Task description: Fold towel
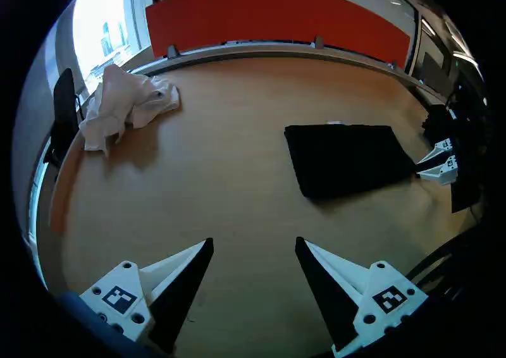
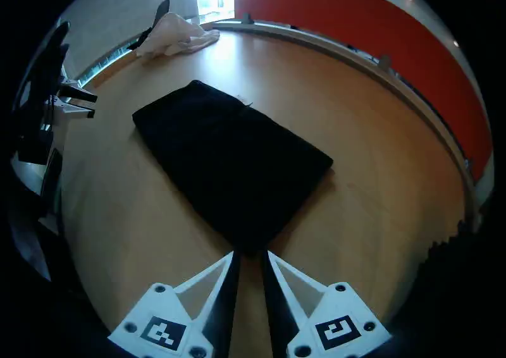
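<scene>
- Wooden counter (image 1: 221, 168), backed by a red partition (image 1: 272, 13) at 12 o'clock, carries the black towel (image 2: 228, 168), which lies flat as a compact rectangle and seems already folded at least once.
- Right hand-held gripper (image 2: 250, 255) has its fingers nearly together at the towel's near corner; I cannot tell whether they pinch cloth.
- Left hand-held gripper (image 1: 253, 241) hovers spread wide over bare wood, with the towel at its 3 o'clock.
- Crumpled white cloth (image 1: 129, 102) sits well apart at 10 o'clock.
- Likely step: starting another fold. Next, the left hand-held gripper should close on the matching corner so both lift evenly.
</scene>
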